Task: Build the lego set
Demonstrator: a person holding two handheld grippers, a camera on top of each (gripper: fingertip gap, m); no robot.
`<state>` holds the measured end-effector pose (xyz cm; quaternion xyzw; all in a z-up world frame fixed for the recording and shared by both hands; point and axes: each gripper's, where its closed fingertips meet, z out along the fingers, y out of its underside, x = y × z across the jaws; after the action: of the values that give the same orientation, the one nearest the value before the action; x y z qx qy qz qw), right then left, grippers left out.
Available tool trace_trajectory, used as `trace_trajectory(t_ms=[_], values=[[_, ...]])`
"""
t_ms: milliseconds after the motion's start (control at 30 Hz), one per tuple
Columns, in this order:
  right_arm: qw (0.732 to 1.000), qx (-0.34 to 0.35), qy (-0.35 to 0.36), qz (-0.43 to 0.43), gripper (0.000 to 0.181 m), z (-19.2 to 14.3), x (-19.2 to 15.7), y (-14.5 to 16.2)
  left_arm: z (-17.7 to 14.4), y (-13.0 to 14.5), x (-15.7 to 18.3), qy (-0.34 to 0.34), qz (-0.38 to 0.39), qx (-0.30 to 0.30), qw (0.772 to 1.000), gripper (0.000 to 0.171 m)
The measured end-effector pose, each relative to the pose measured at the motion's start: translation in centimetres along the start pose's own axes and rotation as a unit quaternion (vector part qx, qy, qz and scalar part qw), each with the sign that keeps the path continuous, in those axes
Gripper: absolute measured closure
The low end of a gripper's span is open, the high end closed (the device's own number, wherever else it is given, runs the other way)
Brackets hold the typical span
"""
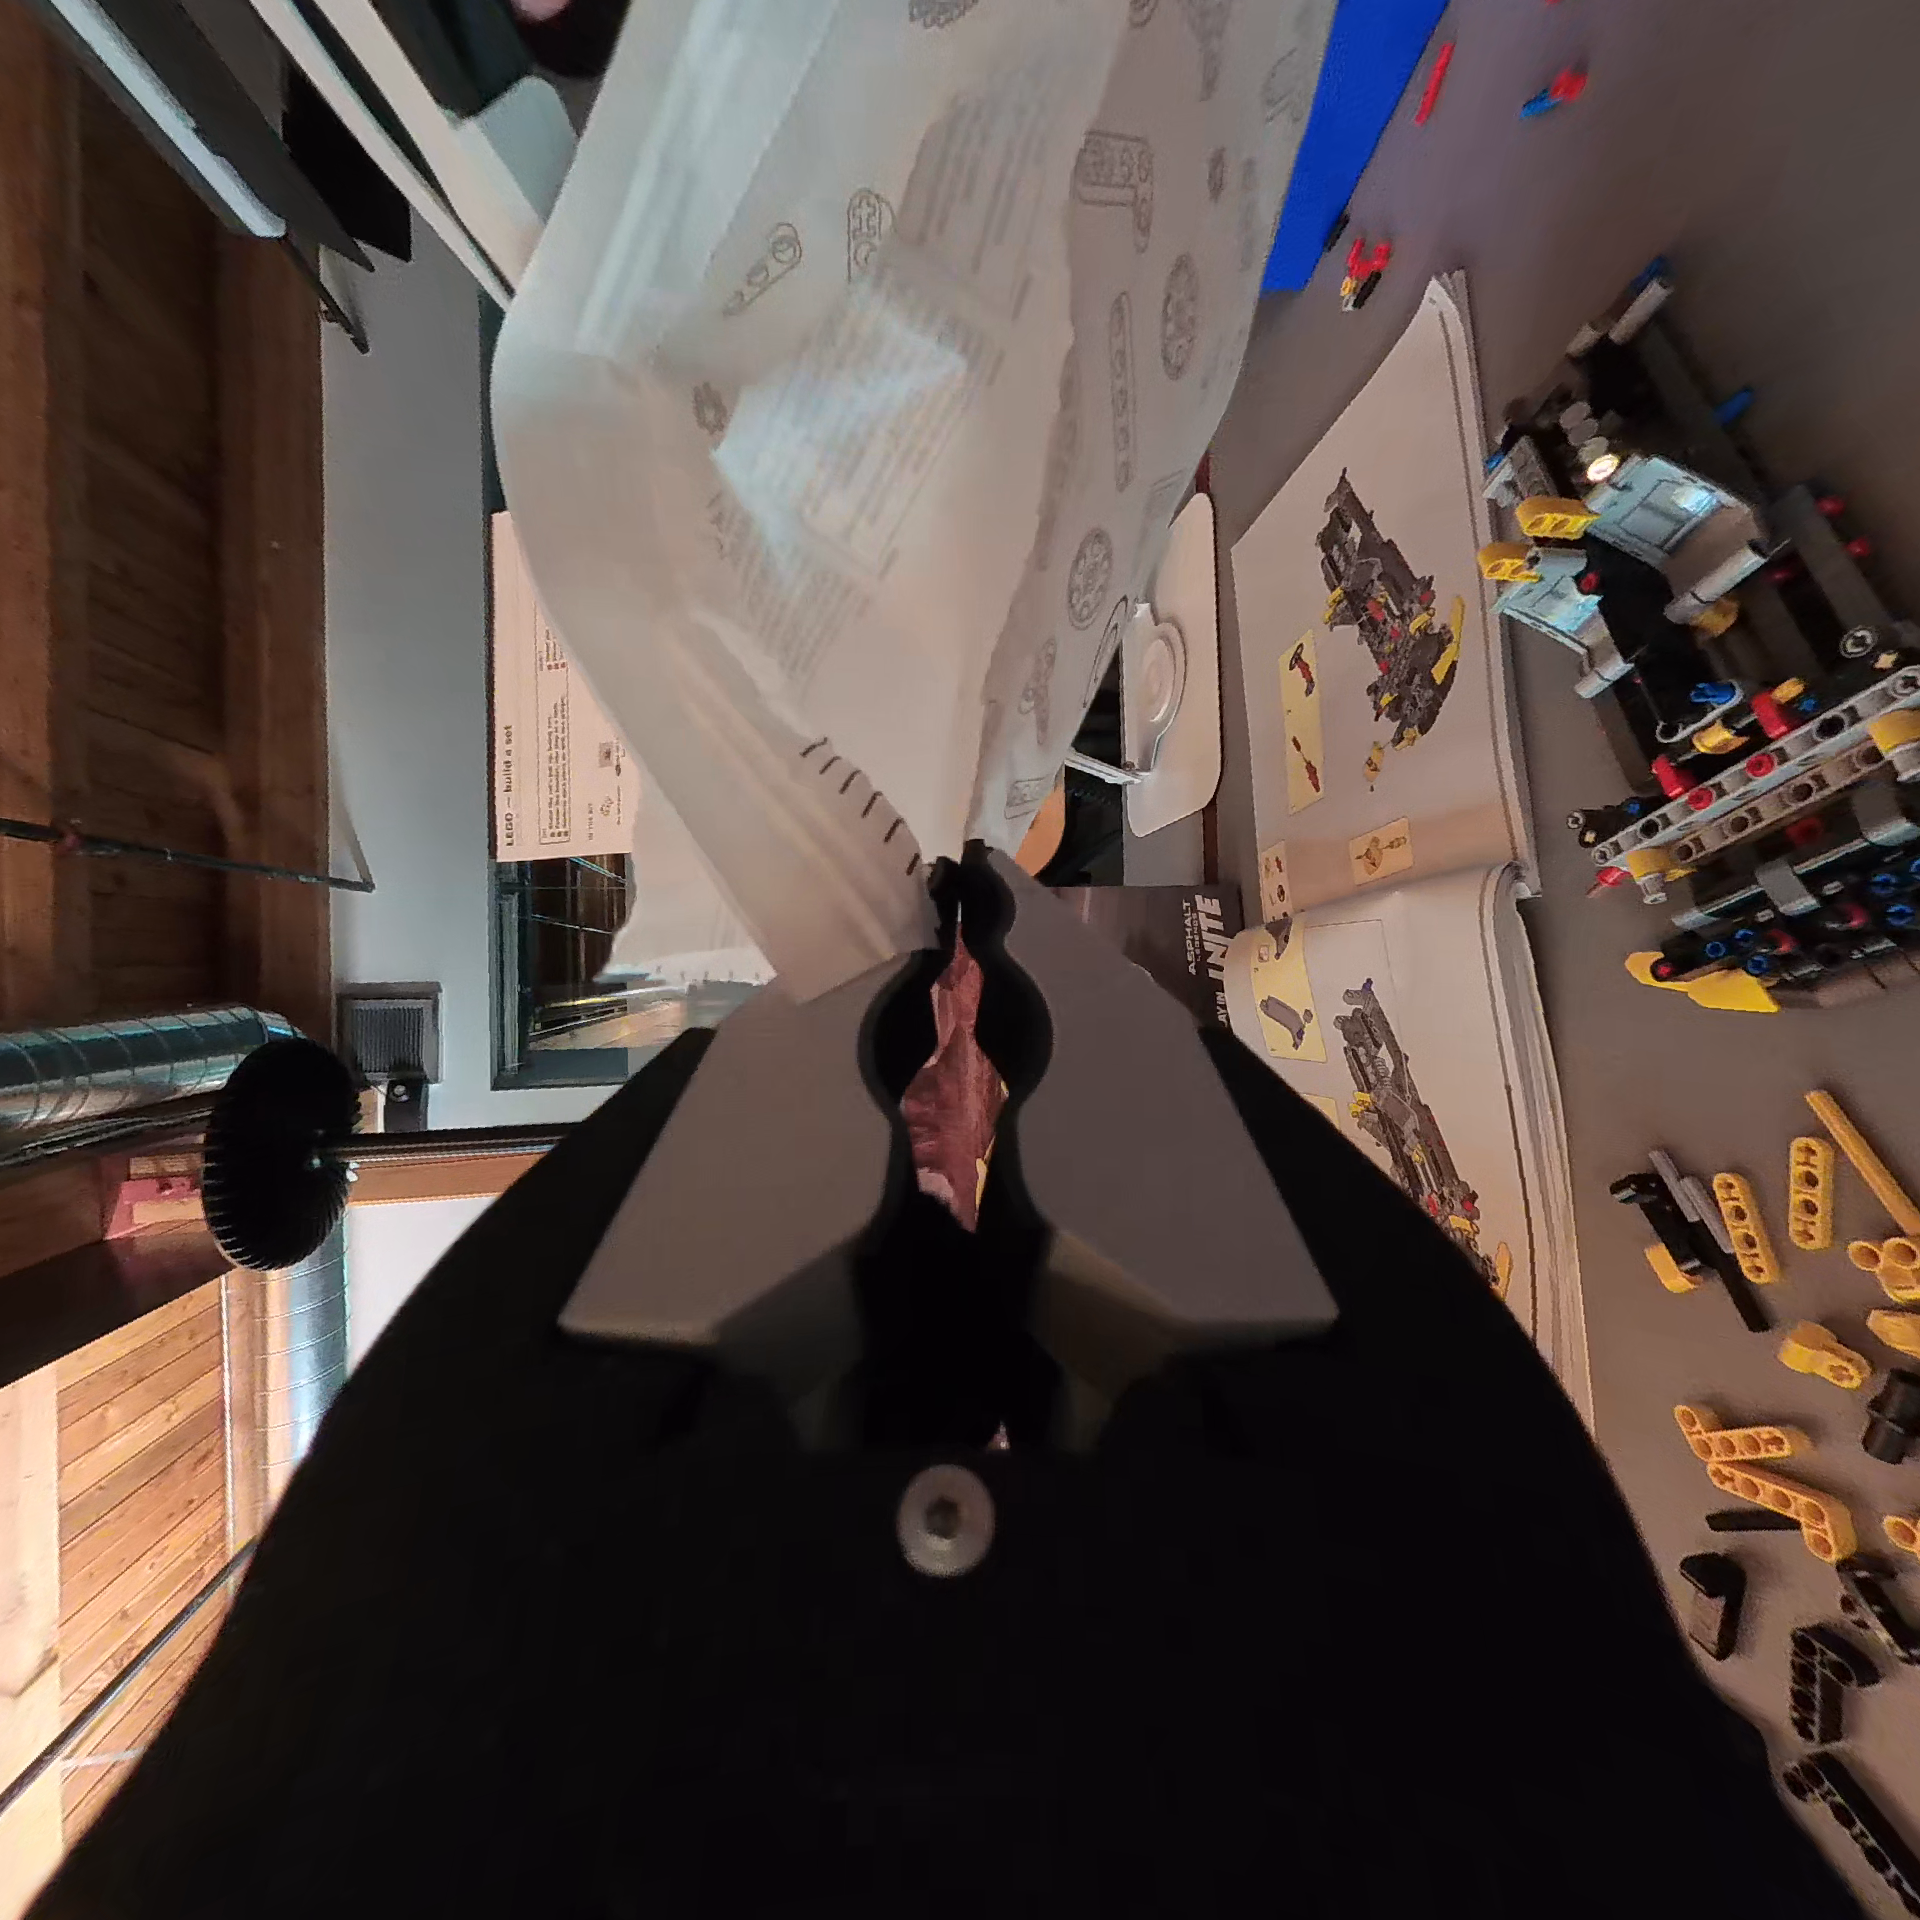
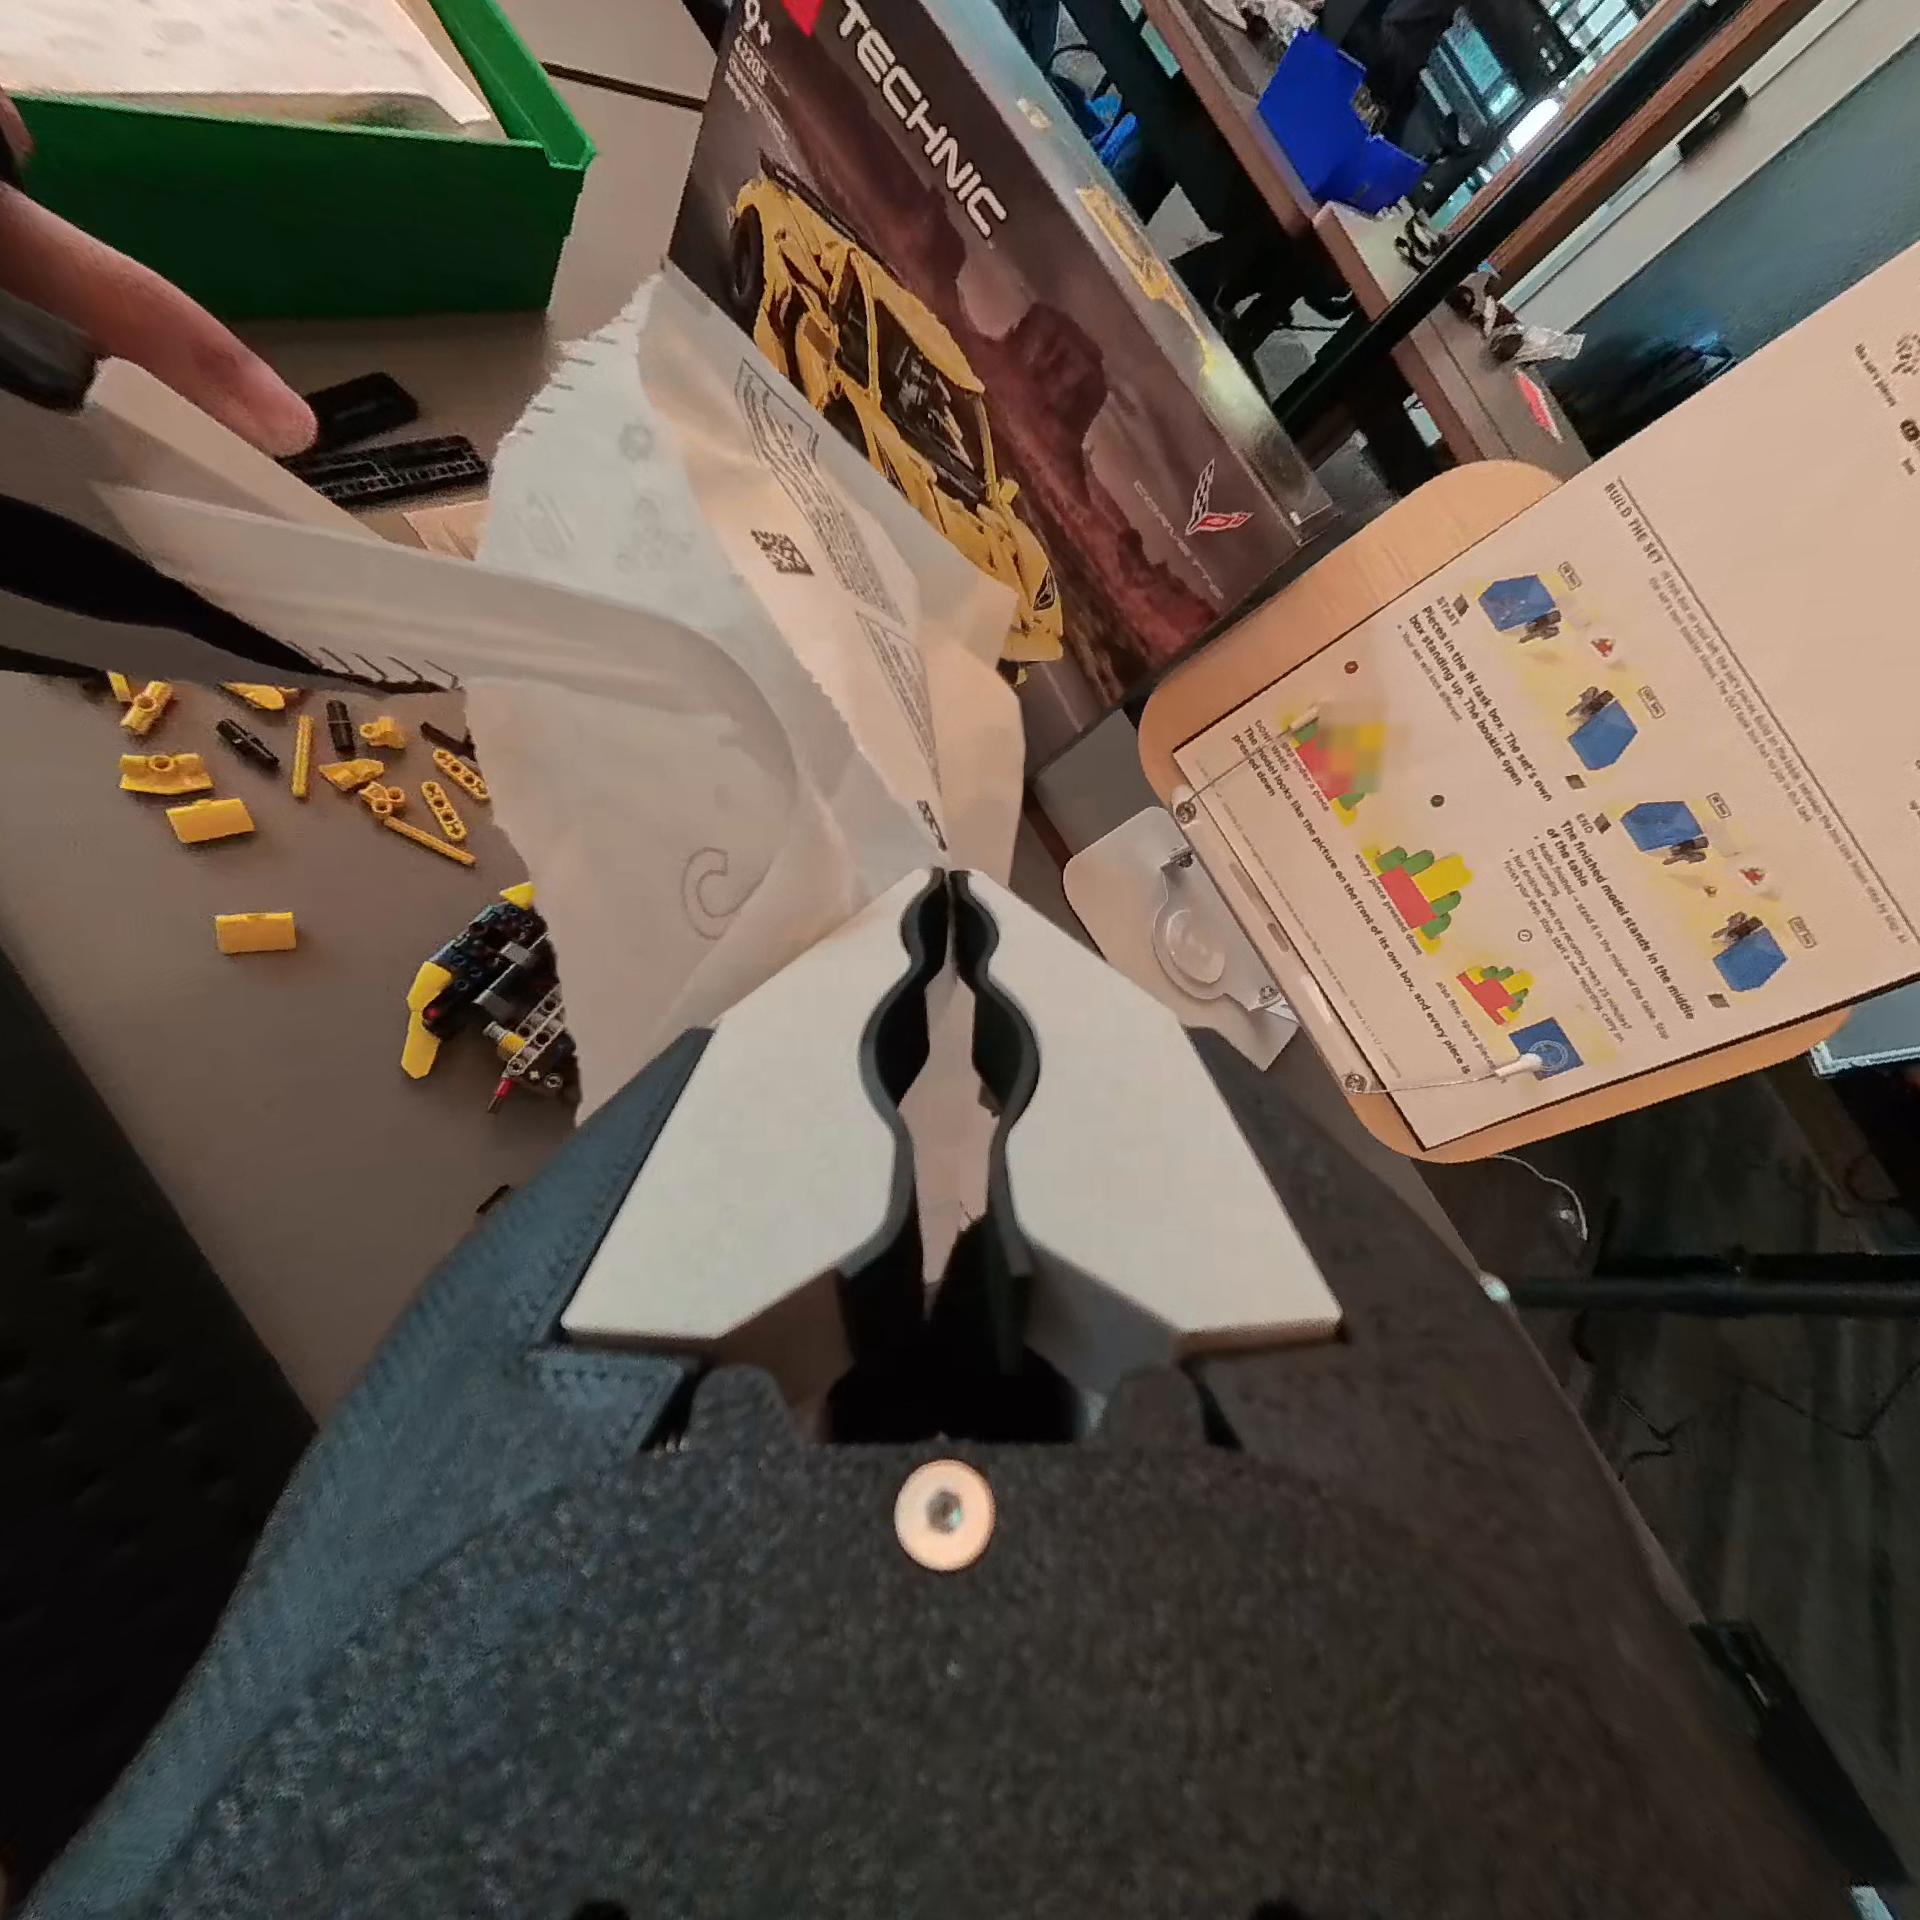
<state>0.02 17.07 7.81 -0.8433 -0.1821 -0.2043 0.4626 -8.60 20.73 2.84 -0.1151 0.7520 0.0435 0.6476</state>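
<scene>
Hand-held grippers [image 1: 961,873] [image 2: 951,883] pinch paper bag [image 2: 727,623].

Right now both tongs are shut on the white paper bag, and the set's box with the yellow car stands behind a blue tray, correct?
Not quite: the tray is green, not blue. The right wrist view shows the green tray beside the box. The rest holds: the left tongs and the right tongs are both shut on the white paper bag.
</scene>
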Motion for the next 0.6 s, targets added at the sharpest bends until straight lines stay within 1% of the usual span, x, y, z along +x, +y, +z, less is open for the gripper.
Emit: trace_trajectory(t_ms=[100,167,200,233,267,333,433,500,533,600], values=[[1.0,-0.002,0.005,-0.008,0.181,-0.1,0.4,0.5,0.2,-1.2,0.5,0.013,-0.017,0.016,1.0,0.171],[0.999,-0.013,0.027,-0.022,0.181,-0.6,2.0,1.9,0.5,-3.0,1.2,0.044,-0.085,0.048,0.994,0.171],[0.999,-0.026,0.038,-0.024,0.181,-0.9,3.1,3.1,0.4,-4.4,1.6,0.063,-0.129,0.08,0.986,0.165],[0.997,-0.043,0.053,-0.024,0.181,-1.5,4.8,4.6,0.2,-5.9,2.0,0.091,-0.172,0.117,0.974,0.156],[0.994,-0.067,0.088,-0.022,0.181,-2.2,7.3,6.4,0.2,-7.0,2.6,0.12,-0.21,0.142,0.96,0.15],[0.979,-0.123,0.163,-0.024,0.181,-4.4,13.0,10.6,0.3,-8.2,4.3,0.17,-0.259,0.17,0.936,0.147],[0.96,-0.181,0.211,0.021,0.181,-7.5,19.7,17.2,1.0,-8.8,7.5,0.226,-0.328,0.195,0.896,0.147],[0.947,-0.218,0.229,0.049,0.181,-8.8,22.9,21.7,1.9,-8.6,10.0,0.26,-0.368,0.19,0.872,0.147],[0.943,-0.23,0.232,0.058,0.181,-9.0,24.0,23.6,2.5,-8.4,11.1,0.272,-0.382,0.182,0.864,0.148],[0.945,-0.238,0.207,0.087,0.181,-8.0,24.8,26.7,3.5,-8.4,13.0,0.291,-0.4,0.167,0.853,0.15]])
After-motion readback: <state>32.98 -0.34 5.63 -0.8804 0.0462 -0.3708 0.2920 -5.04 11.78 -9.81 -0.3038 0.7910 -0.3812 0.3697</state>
